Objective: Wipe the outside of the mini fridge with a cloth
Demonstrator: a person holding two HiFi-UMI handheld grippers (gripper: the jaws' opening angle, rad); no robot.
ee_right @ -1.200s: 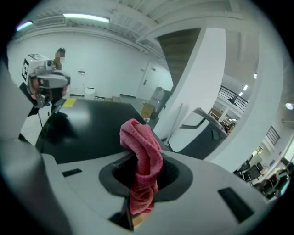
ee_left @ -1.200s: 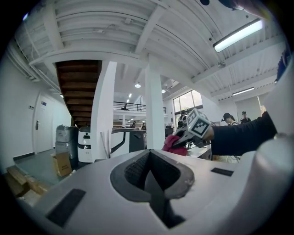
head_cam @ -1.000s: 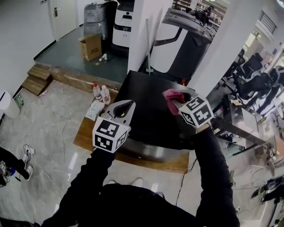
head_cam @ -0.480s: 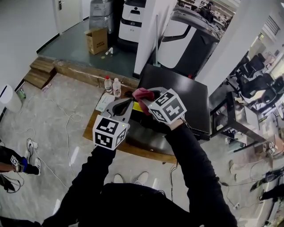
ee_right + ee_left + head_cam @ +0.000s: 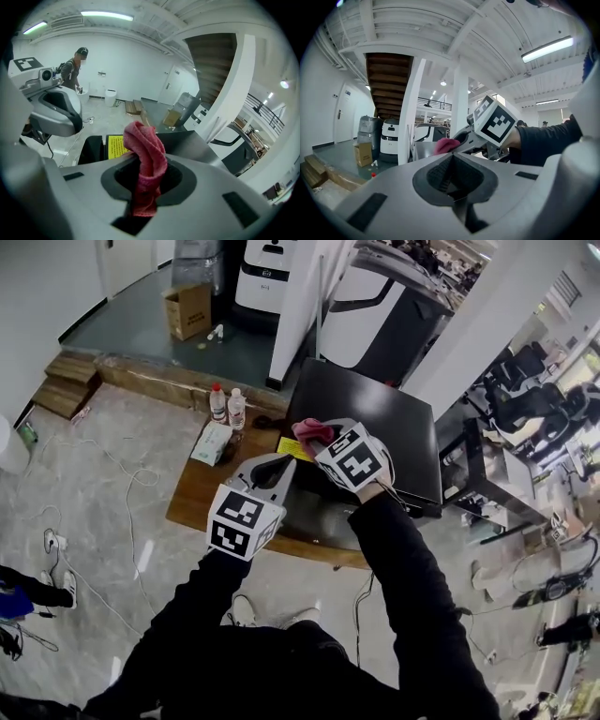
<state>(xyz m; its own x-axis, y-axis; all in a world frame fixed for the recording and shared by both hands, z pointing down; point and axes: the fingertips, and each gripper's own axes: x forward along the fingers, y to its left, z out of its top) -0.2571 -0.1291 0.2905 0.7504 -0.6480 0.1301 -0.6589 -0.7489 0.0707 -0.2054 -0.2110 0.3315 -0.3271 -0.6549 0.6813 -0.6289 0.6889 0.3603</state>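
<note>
While right gripper point(image 5: 323, 439) clamps pink cloth point(image 5: 146, 150) over near edge of black mini fridge point(image 5: 384, 432) — wiping step, by judgement; left gripper point(image 5: 279, 465) pinched closed, empty; next — press down, sweep across.

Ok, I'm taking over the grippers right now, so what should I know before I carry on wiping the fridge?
Left hand-held gripper: shut, empty, held just left of the right one.
Right hand-held gripper: shut on the pink cloth, over the near-left corner of the mini fridge top, by its yellow label. I can't tell whether the cloth touches the fridge.
Done: cloth is in hand. The views don't show which faces are wiped.
Left: probably the top first, then the sides and front.
</note>
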